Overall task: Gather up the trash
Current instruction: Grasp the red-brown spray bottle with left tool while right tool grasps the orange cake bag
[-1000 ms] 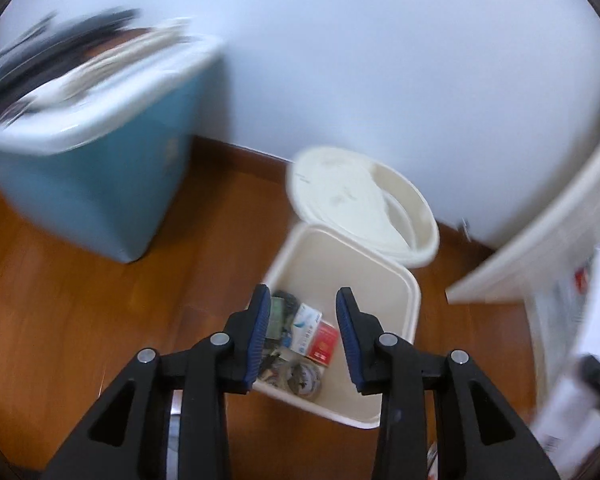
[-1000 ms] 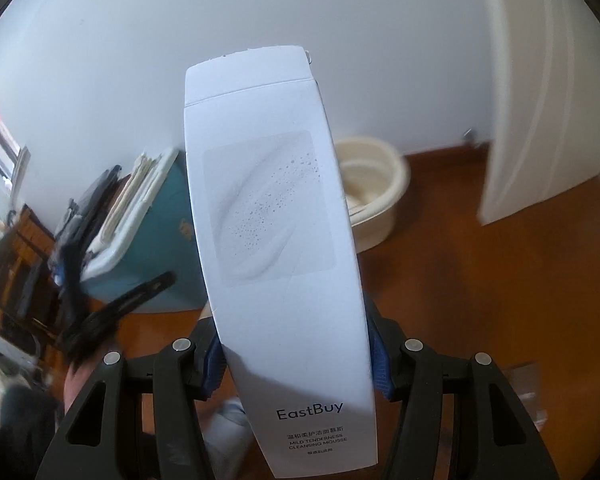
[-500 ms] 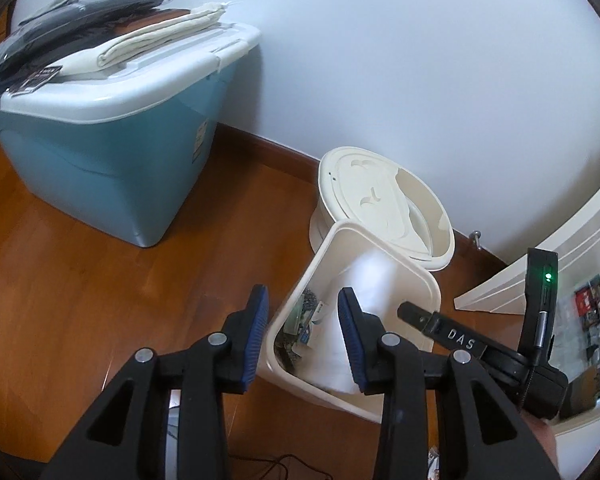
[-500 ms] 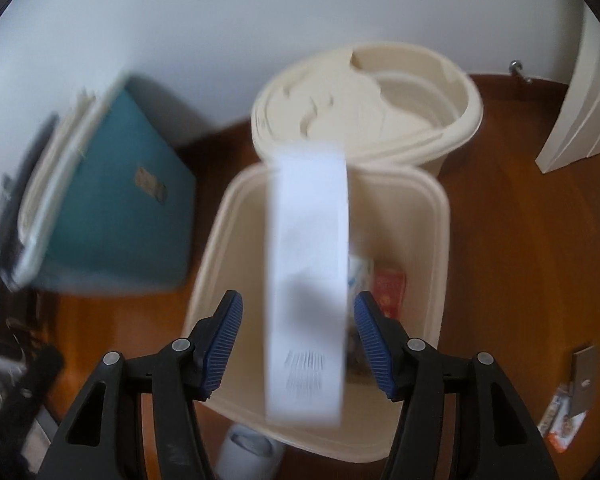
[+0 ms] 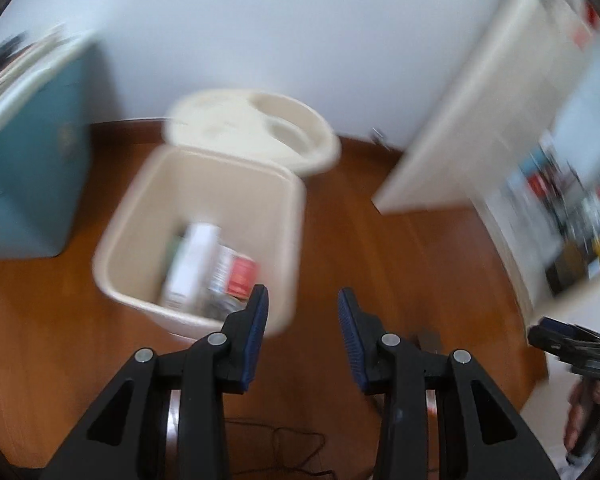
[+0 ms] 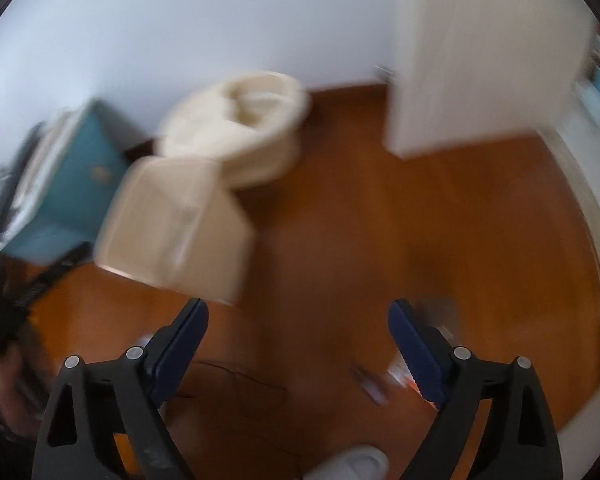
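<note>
though motion blur smears most of the left wrist view, the cream trash bin [image 5: 204, 240] reads clearly enough: it stands on the wooden floor [image 5: 399, 272], open at the top. inside it lies a white carton [image 5: 190, 266], tilted lengthwise, with a red packet [image 5: 242, 274] just beside it and other small scraps too blurred to name. bin's round lid [image 5: 252, 128] is up behind it, against the white wall [image 5: 260, 28]. teal storage box [image 5: 24, 176] sits to the bin's left. white door [image 5: 475, 120] at right. left gripper [image 5: 301, 322] hangs above the floor just right of the bin's near corner, blue pads apart, nothing between them. a thin black cable [image 5: 276, 440] runs along the floor below it. right gripper [image 5: 567, 346] shows at the far right edge, dark, partly cut off.

right wrist view, also blurred: right gripper [image 6: 298, 330] over bare floor [image 6: 379, 240], jaws spread wide and holding nothing. trash bin [image 6: 172, 232] up and left of it, well apart, lid [image 6: 240, 124] raised behind. bin contents cannot be made out from here. teal box [image 6: 72, 196] at far left. small litter [image 6: 403, 376] on the floor near the right-hand finger, too smeared to identify. a pale rounded object [image 6: 347, 466] at the bottom edge, unclear.
</note>
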Demonstrator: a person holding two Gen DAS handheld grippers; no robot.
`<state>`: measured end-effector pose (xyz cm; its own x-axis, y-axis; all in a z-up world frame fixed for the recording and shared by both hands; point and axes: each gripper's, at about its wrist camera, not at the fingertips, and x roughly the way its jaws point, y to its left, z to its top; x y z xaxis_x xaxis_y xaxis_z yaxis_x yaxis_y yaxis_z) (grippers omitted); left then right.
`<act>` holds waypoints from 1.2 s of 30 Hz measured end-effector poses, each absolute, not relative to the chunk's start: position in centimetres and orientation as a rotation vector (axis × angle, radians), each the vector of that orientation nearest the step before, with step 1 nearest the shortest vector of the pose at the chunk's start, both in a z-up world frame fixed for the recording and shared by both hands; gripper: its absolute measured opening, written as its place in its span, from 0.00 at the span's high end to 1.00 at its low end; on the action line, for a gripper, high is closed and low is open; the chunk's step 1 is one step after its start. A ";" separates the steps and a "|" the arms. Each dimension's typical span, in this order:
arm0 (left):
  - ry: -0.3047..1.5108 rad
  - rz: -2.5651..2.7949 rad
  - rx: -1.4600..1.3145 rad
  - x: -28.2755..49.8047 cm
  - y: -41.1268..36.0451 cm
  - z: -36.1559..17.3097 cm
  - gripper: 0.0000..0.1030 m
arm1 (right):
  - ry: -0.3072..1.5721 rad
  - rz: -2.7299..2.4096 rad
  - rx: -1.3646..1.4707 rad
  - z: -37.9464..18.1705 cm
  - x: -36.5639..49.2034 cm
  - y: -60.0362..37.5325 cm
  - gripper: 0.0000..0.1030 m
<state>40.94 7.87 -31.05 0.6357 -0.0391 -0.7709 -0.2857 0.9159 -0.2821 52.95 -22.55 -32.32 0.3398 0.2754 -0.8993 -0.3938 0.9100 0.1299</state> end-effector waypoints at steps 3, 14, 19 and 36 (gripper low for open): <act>0.941 0.072 -0.326 41.8 3.0 -33.6 0.66 | 1.274 0.243 0.047 -41.4 53.8 -31.7 0.09; 1.152 0.016 -0.163 44.0 -6.9 -45.0 0.66 | 1.419 -0.018 0.653 -64.7 55.0 -45.8 0.09; 1.172 0.013 -0.120 44.9 -8.9 -47.4 0.66 | 1.438 0.057 0.681 -68.3 55.3 -44.7 0.10; 1.445 0.149 -0.599 46.4 -15.3 -60.7 0.44 | 1.028 0.089 0.879 -63.6 49.0 -47.3 1.00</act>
